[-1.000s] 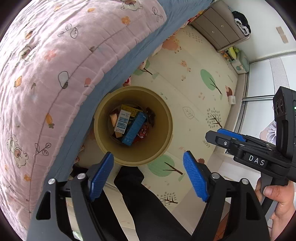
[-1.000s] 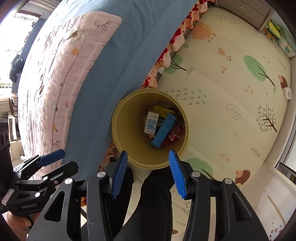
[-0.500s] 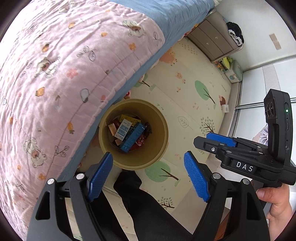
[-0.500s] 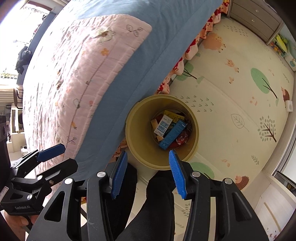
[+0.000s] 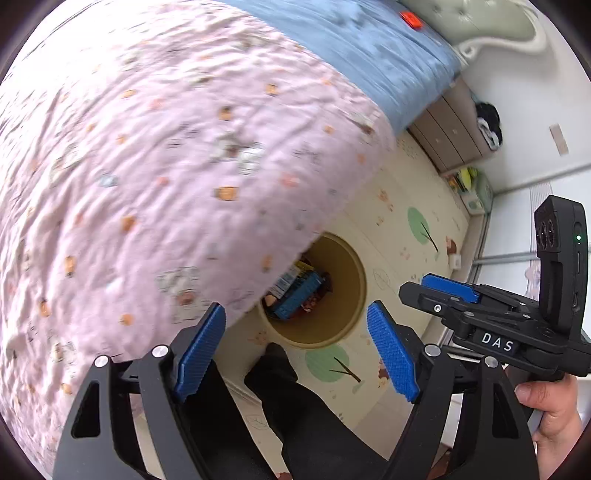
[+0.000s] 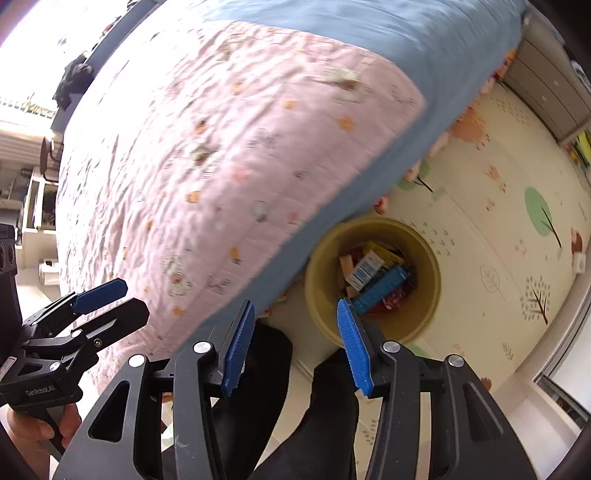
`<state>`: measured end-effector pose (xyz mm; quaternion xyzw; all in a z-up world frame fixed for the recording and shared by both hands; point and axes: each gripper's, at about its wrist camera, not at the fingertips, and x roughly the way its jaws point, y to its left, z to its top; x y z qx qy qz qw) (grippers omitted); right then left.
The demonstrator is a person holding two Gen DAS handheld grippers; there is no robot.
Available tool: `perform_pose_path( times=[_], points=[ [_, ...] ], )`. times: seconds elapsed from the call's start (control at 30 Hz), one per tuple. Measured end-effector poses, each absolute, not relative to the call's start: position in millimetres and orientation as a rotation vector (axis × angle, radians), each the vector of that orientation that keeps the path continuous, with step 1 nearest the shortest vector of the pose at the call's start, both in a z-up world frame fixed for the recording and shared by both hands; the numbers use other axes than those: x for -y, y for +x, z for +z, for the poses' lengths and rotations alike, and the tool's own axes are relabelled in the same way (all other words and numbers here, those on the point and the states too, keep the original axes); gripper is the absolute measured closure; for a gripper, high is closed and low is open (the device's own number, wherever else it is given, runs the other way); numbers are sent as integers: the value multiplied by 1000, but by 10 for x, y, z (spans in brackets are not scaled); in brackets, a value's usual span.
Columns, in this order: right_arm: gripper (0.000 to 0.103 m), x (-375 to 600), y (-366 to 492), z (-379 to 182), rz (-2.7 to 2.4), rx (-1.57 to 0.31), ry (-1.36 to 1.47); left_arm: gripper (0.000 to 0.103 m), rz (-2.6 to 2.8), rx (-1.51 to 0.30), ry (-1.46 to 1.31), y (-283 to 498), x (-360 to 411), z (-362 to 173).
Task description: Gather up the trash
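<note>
A yellow round bin [image 6: 373, 277] stands on the floor mat against the bed; it holds several packets and a blue box [image 6: 384, 288]. The left wrist view has the bin [image 5: 343, 291] half hidden behind the pink quilt. High above it, my left gripper [image 5: 295, 347] is open with nothing between its blue pads. My right gripper [image 6: 295, 347] is also open and empty, its jaws narrower. Each gripper shows in the other's view: the right gripper [image 5: 448, 290] at right, the left gripper [image 6: 99, 295] at left. A small red item [image 5: 410, 18] lies far off on the blue sheet.
The bed with a pink patterned quilt [image 5: 166, 166] over a blue sheet [image 6: 388, 44] fills the left and top. A cream play mat [image 6: 498, 229] covers the floor. Grey drawers [image 5: 450, 136] stand by the wall. The person's dark trouser legs [image 5: 303, 413] are below the grippers.
Both grippers rose and swung toward the bed; the quilt now fills more of each view and the bin has slid right and lower, partly hidden in the left view. Jaws unchanged.
</note>
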<state>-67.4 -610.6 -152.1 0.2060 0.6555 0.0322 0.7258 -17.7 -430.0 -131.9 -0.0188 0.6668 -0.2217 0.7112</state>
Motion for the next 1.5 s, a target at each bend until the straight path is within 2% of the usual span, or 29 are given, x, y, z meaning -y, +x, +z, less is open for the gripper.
perform_pose_path(
  times=[0.6,0.9,1.03,1.13,1.27,1.37,1.5],
  points=[
    [57,3668,538,-999,373,-1393,223,24,-169,-1332,-245,315,1728,-834],
    [53,2964,814,-638,443,-1297,142,19,-72,-1220,-278,374,988,-484],
    [49,2807,876,-530,469,-1274,98,18,-27,-1164,-306,381,836,-334],
    [39,2752,928,-401,472,-1232,81,8,33,-1113,-305,393,778,-219],
    [28,2718,1003,-256,493,-1199,46,4,105,-1086,-292,412,726,-119],
    [24,2703,1056,-183,524,-1194,29,4,166,-1072,-269,423,698,-43],
    [23,2708,1135,-107,555,-1199,9,4,223,-1034,-305,395,676,103]
  ],
)
